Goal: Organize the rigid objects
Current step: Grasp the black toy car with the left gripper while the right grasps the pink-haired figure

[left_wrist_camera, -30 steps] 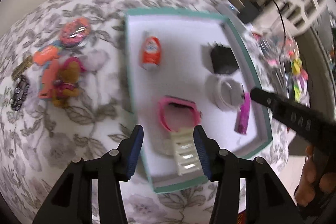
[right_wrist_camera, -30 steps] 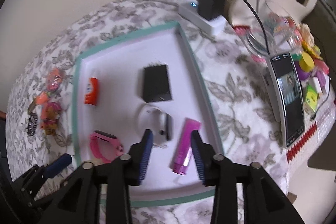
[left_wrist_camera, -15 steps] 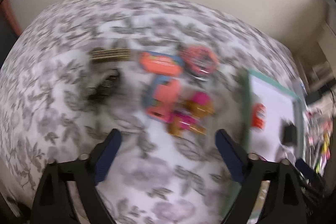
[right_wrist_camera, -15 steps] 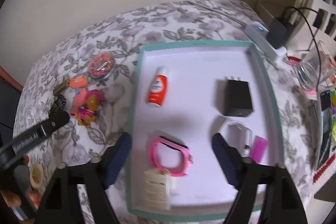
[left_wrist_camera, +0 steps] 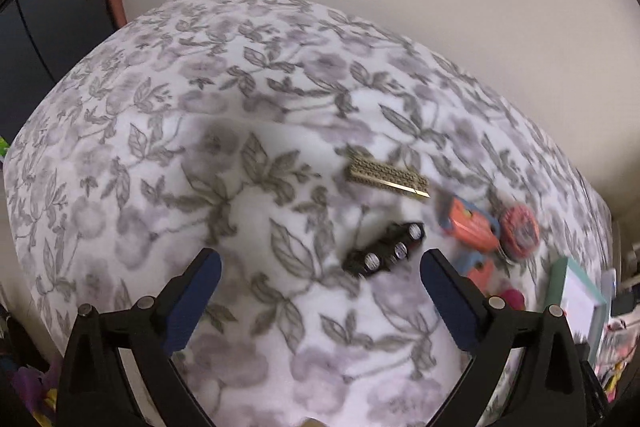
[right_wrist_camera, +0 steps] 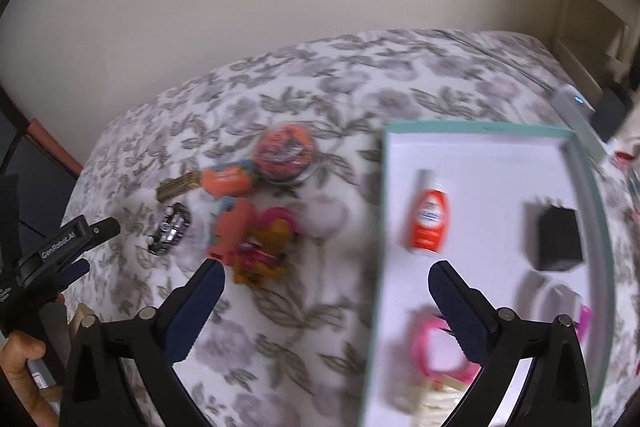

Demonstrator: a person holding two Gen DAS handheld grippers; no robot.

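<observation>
My left gripper (left_wrist_camera: 319, 263) is open and empty above the floral cloth, with a black studded piece (left_wrist_camera: 385, 250) just ahead between its fingers and a gold clip (left_wrist_camera: 387, 177) beyond. My right gripper (right_wrist_camera: 325, 273) is open and empty over the teal-rimmed white tray's (right_wrist_camera: 378, 247) left edge. In the tray lie a red bottle (right_wrist_camera: 428, 219), a black charger (right_wrist_camera: 558, 241), a pink watch (right_wrist_camera: 438, 347), a white round case (right_wrist_camera: 554, 301) and a cream clip (right_wrist_camera: 436, 401). Left of the tray lie an orange toy (right_wrist_camera: 230, 231), a toy figure (right_wrist_camera: 268, 247) and a red round tin (right_wrist_camera: 285, 149).
The left gripper shows at the left of the right wrist view (right_wrist_camera: 60, 247), near the black studded piece (right_wrist_camera: 170, 227). A white power strip (right_wrist_camera: 578, 115) lies behind the tray. The wall runs close behind the table. The tray corner (left_wrist_camera: 576, 301) shows at the right in the left wrist view.
Both grippers have opened wide. The left gripper let go of the cream clip in the tray and swung left over the loose items. The right gripper pulled back and turned left.
</observation>
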